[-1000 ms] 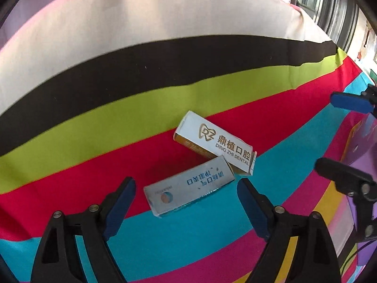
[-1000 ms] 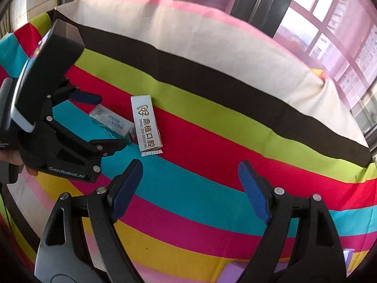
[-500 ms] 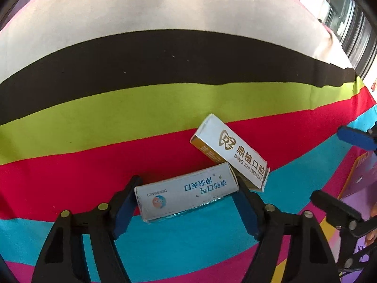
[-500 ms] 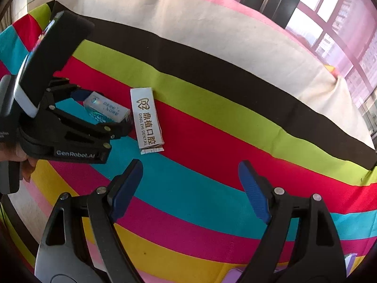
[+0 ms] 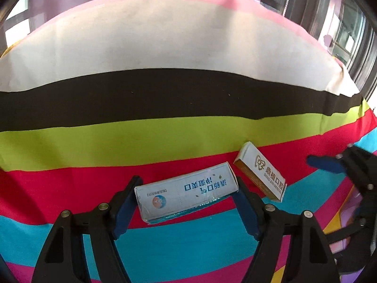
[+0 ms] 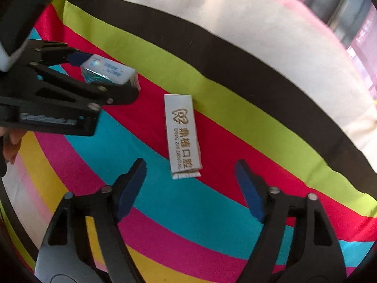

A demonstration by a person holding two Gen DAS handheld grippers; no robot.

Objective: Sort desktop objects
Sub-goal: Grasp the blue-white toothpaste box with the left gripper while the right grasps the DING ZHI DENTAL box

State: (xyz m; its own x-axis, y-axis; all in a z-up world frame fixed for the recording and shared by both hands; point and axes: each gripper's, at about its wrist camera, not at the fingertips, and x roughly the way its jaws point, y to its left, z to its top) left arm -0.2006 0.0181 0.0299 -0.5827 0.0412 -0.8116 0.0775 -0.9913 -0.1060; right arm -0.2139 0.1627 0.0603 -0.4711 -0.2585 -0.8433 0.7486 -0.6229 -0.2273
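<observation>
The left gripper (image 5: 186, 202) pinches the blue box (image 5: 186, 189) by its two short ends. The box could slip out if the squeeze is weak. The right gripper (image 6: 189, 188) is spread wide, with the white box (image 6: 182, 136) just ahead on the striped cloth (image 6: 212, 217).
</observation>
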